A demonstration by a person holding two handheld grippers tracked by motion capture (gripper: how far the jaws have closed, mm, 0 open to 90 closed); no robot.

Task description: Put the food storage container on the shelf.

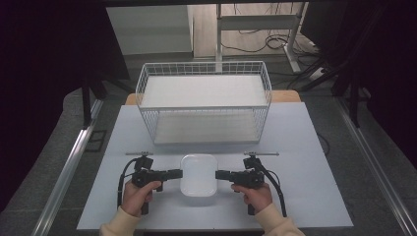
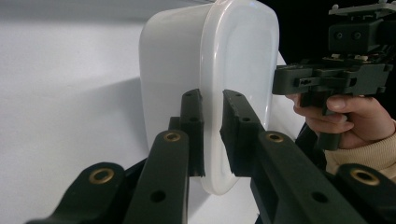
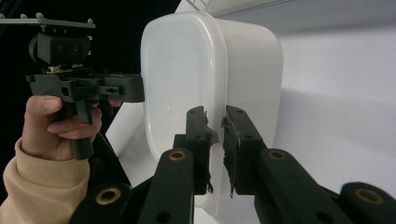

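A white plastic lidded container (image 1: 198,174) lies on the pale table between my two grippers. My left gripper (image 1: 179,173) comes in from the left, and its jaws are shut on the container's (image 2: 233,60) lid rim, seen close up in the left gripper view (image 2: 212,100). My right gripper (image 1: 219,174) comes in from the opposite side. In the right gripper view its jaws (image 3: 215,116) pinch the rim of the container (image 3: 187,70) between worn pads. Each gripper view also takes in the other hand and its gripper (image 2: 331,77) (image 3: 88,86) beyond the container.
A white wire basket (image 1: 204,118) with a flat white liner stands at the back middle of the table (image 1: 305,196). Dark floor, metal rails and cables surround the table. Bare tabletop lies left and right of the hands.
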